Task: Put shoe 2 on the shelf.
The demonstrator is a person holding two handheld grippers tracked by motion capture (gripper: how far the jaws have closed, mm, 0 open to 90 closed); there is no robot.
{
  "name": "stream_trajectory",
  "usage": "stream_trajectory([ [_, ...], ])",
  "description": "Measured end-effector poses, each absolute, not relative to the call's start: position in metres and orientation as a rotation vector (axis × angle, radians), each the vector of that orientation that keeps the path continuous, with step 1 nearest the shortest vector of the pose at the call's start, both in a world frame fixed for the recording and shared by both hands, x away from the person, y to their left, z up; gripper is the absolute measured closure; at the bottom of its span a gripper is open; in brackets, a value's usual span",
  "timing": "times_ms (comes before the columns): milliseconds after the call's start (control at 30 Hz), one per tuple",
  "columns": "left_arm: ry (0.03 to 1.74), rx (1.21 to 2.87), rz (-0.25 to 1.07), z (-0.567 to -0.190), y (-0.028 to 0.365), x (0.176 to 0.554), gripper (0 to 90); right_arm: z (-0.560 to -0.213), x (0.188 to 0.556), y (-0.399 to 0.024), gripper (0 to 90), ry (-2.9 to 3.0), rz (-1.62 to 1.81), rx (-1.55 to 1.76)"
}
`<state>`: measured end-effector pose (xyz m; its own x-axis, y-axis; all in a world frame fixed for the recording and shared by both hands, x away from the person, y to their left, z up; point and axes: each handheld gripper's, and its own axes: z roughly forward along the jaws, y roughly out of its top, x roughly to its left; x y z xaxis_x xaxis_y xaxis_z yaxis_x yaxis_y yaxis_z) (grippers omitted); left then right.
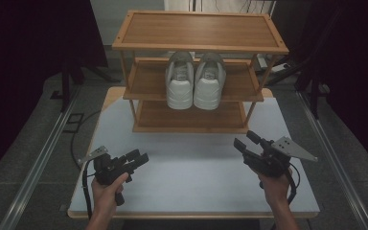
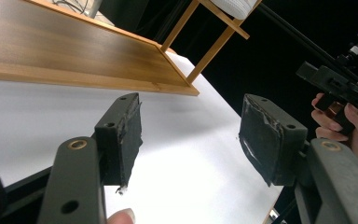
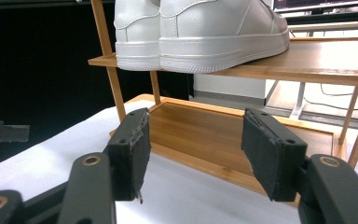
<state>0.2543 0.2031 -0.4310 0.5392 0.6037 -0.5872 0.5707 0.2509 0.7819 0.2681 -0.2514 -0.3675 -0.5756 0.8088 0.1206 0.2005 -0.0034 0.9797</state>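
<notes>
High view: a three-tier wooden rack (image 1: pixel 200 29) stands at the far side of the white table (image 1: pixel 191 187). A pair of white sneakers (image 1: pixel 195 80) sits side by side on the middle shelf, heels toward the person. The left gripper (image 1: pixel 141 157) and right gripper (image 1: pixel 245 142) are held over the near part of the table, well apart from each other and from the rack, both with jaws spread and nothing between them.

Left gripper view: the pads (image 2: pixel 129 140) stand wide apart over bare table. The bottom shelf (image 2: pixel 74 51) lies ahead, unoccupied. The other hand (image 2: pixel 349 130) with its gripper shows at the right edge.

Right gripper view: the jaws stand parted and empty, aimed at the bottom shelf (image 3: pixel 205 135); the sneakers (image 3: pixel 200 32) sit above that line, on the middle shelf (image 3: pixel 307 65).

Risks, as judged: the rack's upright posts (image 3: pixel 106 56) flank the shoes closely, so a wide approach could strike a post and shift the rack. The top shelf overhangs the shoes and limits entry from above. The shoes touch or nearly touch; gripping one could drag or tip its neighbour off the shelf edge.
</notes>
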Motion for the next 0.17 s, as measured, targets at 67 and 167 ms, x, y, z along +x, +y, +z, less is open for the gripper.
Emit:
stream_trajectory([
  [67,1.101,1.397,0.032,-0.4303,0.2042,0.2546,38.3,-0.3694,0.267,-0.2515,39.4,1.78,1.622,1.047],
  [167,1.11,1.382,0.034,-0.4298,0.2052,0.2557,38.0,-0.3776,0.2639,-0.2513,37.0,1.786,1.619,1.073],
])
